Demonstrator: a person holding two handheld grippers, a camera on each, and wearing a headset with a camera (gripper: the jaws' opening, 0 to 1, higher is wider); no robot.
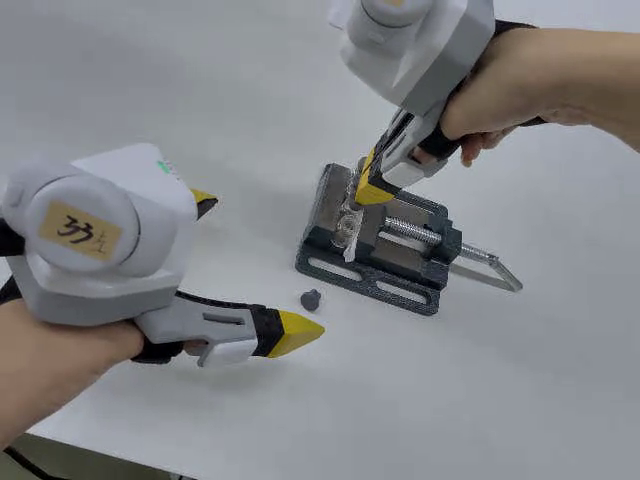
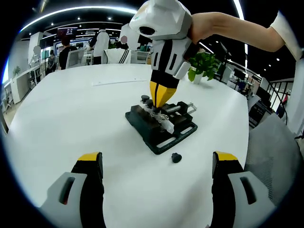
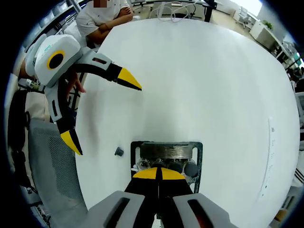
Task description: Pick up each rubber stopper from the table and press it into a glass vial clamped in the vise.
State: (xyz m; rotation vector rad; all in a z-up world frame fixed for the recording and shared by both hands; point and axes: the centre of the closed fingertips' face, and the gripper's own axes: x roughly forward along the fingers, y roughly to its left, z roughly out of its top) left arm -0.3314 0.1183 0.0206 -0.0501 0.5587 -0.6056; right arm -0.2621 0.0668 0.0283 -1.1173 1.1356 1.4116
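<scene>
White tabletop (image 1: 560, 380) lies under both your hands. Near its middle in the head view stands the dark vise (image 1: 372, 278), with its screw handle (image 1: 490, 265) sticking out toward 4 o'clock. A row of glass vials (image 1: 347, 228) is clamped between its blocks. Your right tool (image 1: 372, 190) reaches in from 1 o'clock. Its yellow tips are closed together and sit at the top of the row. Whether a stopper is pinched between them you cannot tell, because the tips cover that place. In the right gripper view, the vial at the 3 o'clock end of the row carries a seated stopper (image 3: 191, 168).

One loose stopper (image 1: 311, 298) lies on the tabletop just beside the vise, at 8 o'clock from it. Your left tool (image 1: 252, 266) is at 8 o'clock in the head view, with its jaws wide open. Its nearer tip is close to this stopper but apart from it. In the left gripper view the stopper lies a little ahead of the tips, with only open tabletop between.

Beyond the tabletop you see a green plant (image 2: 204, 64) and people (image 2: 100, 45) at desks. In the right gripper view a mesh chair (image 3: 52, 166) stands at the tabletop edge at 8 o'clock, and a person (image 3: 102, 19) sits at 11 o'clock.
</scene>
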